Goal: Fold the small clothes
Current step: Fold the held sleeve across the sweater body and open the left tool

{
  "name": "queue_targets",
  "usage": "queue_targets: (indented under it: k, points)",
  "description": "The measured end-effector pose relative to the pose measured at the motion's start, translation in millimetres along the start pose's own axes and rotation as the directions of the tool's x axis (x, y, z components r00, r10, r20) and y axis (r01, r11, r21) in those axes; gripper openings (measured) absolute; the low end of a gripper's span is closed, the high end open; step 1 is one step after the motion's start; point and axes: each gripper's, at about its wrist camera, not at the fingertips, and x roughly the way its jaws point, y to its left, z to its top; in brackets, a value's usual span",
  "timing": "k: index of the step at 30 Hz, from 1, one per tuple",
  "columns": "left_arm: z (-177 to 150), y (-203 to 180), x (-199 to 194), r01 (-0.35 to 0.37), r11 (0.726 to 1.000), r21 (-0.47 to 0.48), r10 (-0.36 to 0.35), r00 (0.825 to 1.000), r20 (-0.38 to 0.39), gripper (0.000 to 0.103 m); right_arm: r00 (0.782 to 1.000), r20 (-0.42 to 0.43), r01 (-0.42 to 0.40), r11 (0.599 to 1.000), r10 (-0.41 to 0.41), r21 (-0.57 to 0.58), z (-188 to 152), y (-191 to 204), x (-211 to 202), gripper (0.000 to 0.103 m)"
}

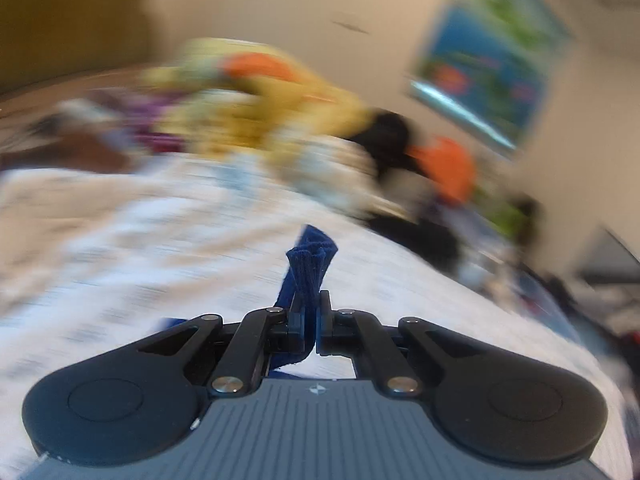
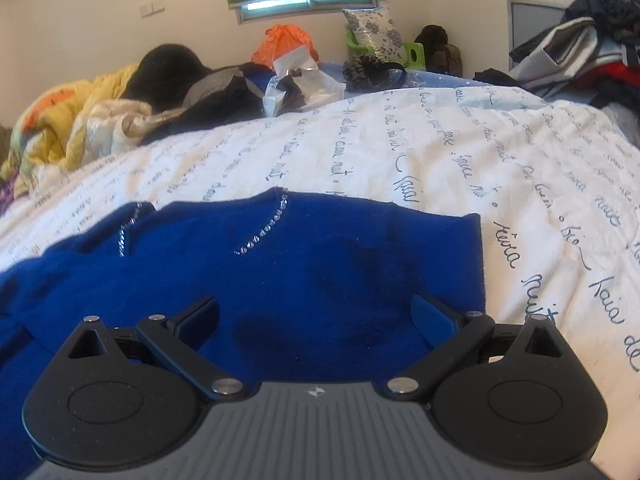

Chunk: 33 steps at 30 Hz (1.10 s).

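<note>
A royal-blue garment (image 2: 304,264) with lines of small silver studs lies flat on the white bedspread (image 2: 400,148) printed with script. My right gripper (image 2: 316,312) is open, its fingers spread wide just above the garment's near part. My left gripper (image 1: 310,312) is shut on a bunched edge of the blue garment (image 1: 310,264), which sticks up between its fingers above the bedspread (image 1: 160,248). The left wrist view is blurred by motion.
A pile of yellow, orange and black clothes (image 2: 100,112) lies at the far left of the bed. An orange bag (image 2: 286,42), plastic packets (image 2: 308,84) and a pillow (image 2: 374,32) sit by the wall. More clothes (image 2: 580,48) are heaped at the far right.
</note>
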Motion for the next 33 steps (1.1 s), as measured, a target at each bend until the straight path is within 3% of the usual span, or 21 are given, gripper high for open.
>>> queue_targets:
  k: [1, 2, 3, 4, 5, 6, 8, 10, 13, 16, 19, 22, 24, 28, 30, 33]
  points:
    - [-20, -38, 3, 0.101, 0.993, 0.067, -0.099, 0.995, -0.034, 0.003, 1.000, 0.006, -0.012, 1.000, 0.011, 0.019, 0, -3, -1, 0.103]
    - [-43, -73, 5, 0.202, 0.969, 0.142, -0.191, 0.978, -0.085, 0.004, 1.000, 0.013, -0.024, 0.999, 0.023, 0.038, 0, -6, -2, 0.103]
    - [-68, -103, 7, 0.294, 0.932, 0.213, -0.267, 0.952, -0.150, 0.013, 0.999, 0.021, -0.037, 0.998, 0.036, 0.058, 0, -9, -3, 0.103]
    - [-97, -130, 9, 0.370, 0.887, 0.276, -0.313, 0.921, -0.231, 0.024, 0.998, 0.030, -0.053, 0.995, 0.051, 0.081, -1, -13, -4, 0.103]
    - [-123, -151, 10, 0.429, 0.845, 0.319, -0.333, 0.890, -0.312, 0.050, 0.997, 0.039, -0.072, 0.992, 0.068, 0.107, -1, -18, -5, 0.103]
    - [-145, -164, 6, 0.455, 0.817, 0.354, -0.335, 0.875, -0.349, 0.070, 0.995, 0.050, -0.094, 0.986, 0.088, 0.135, -1, -23, -7, 0.103]
    - [-182, -173, -13, 0.460, 0.769, 0.444, -0.338, 0.882, -0.330, 0.086, 0.989, 0.074, -0.138, 0.972, 0.126, 0.191, -2, -33, -9, 0.103]
    - [-199, -167, -29, 0.439, 0.744, 0.504, -0.334, 0.897, -0.288, 0.088, 0.982, 0.095, -0.182, 0.953, 0.163, 0.241, -4, -42, -11, 0.103]
    - [-192, -140, -42, 0.405, 0.768, 0.495, -0.317, 0.913, -0.255, 0.092, 0.974, 0.100, -0.224, 0.929, 0.203, 0.294, -2, -52, -12, 0.103]
    - [-173, -101, -56, 0.323, 0.820, 0.473, -0.273, 0.946, -0.172, 0.103, 0.968, 0.024, -0.235, 0.876, 0.248, 0.422, 7, -54, -25, 0.103]
    - [-161, -75, -59, 0.271, 0.861, 0.431, -0.227, 0.962, -0.152, 0.103, 0.888, -0.011, -0.389, 0.764, 0.459, 0.514, 12, -42, -33, 0.102]
    - [-152, -61, -57, 0.224, 0.882, 0.415, -0.178, 0.973, -0.146, 0.103, 0.860, -0.157, -0.360, 0.796, 0.485, 0.486, 16, -13, -19, 0.099]
    - [-146, -54, -59, 0.201, 0.893, 0.403, -0.160, 0.978, -0.132, 0.103, 0.852, -0.243, -0.329, 0.836, 0.463, 0.439, 15, 5, -6, 0.080]
    - [-138, -37, -70, 0.176, 0.904, 0.389, -0.147, 0.984, -0.105, 0.103, 0.873, -0.279, -0.293, 0.888, 0.400, 0.355, 16, 26, 1, 0.060]
    - [-137, -33, -67, 0.161, 0.907, 0.390, -0.128, 0.986, -0.109, 0.103, 0.881, -0.305, -0.262, 0.910, 0.361, 0.320, 16, 31, 5, 0.026]
    - [-130, -32, -63, 0.132, 0.909, 0.394, -0.104, 0.990, -0.093, 0.103, 0.891, -0.320, -0.240, 0.932, 0.323, 0.273, 17, 35, 7, 0.008]
